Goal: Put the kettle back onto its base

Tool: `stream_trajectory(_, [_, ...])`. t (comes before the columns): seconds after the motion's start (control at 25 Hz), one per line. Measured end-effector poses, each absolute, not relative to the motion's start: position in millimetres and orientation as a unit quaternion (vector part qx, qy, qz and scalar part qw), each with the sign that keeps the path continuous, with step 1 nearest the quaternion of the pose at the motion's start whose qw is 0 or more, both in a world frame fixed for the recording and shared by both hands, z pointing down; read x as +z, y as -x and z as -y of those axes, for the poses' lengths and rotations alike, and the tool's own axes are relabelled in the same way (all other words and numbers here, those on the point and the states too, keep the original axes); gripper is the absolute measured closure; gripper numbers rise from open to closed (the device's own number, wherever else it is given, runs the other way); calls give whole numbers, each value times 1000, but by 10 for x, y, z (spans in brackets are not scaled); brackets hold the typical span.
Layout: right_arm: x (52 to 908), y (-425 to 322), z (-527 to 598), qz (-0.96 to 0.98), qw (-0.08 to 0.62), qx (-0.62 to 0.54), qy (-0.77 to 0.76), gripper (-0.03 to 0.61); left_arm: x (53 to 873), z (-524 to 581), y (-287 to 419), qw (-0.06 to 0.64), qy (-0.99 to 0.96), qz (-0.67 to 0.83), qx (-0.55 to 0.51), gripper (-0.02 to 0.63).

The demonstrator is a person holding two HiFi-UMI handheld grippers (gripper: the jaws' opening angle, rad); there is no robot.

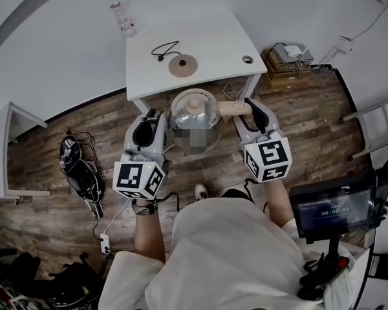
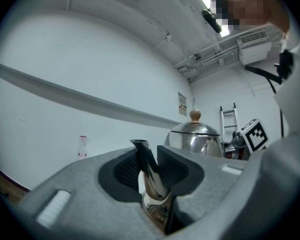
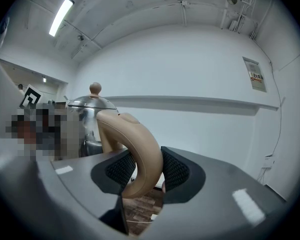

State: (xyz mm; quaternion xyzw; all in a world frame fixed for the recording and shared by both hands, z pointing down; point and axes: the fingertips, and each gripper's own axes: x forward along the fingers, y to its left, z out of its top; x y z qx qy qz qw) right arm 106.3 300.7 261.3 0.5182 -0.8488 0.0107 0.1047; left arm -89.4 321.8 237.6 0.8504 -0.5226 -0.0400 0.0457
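Observation:
A shiny steel kettle (image 1: 194, 123) with a wooden knob hangs in the air over the wood floor, in front of the white table (image 1: 207, 60). My left gripper (image 1: 160, 124) is shut on the kettle's spout (image 2: 145, 170), which stands pinched between its ribbed pads. On the other side, my right gripper (image 1: 248, 112) is shut on the tan handle (image 3: 135, 159). The round brown base (image 1: 183, 64) lies on the table with its black cord (image 1: 164, 49) beside it, beyond the kettle.
A clear bottle (image 1: 123, 18) stands at the table's far left corner and a small ring (image 1: 247, 59) near its right edge. Boxes with a power strip (image 1: 290, 62) sit on the floor to the right, a ladder (image 1: 375, 124) beyond, bags (image 1: 81, 173) left.

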Motion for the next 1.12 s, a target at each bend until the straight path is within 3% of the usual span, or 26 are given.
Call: stream_trajectory(1.12, [2828, -580, -1752, 860, 105, 22, -500, 419, 2603, -2054, 1364, 61, -838, 540, -35, 514])
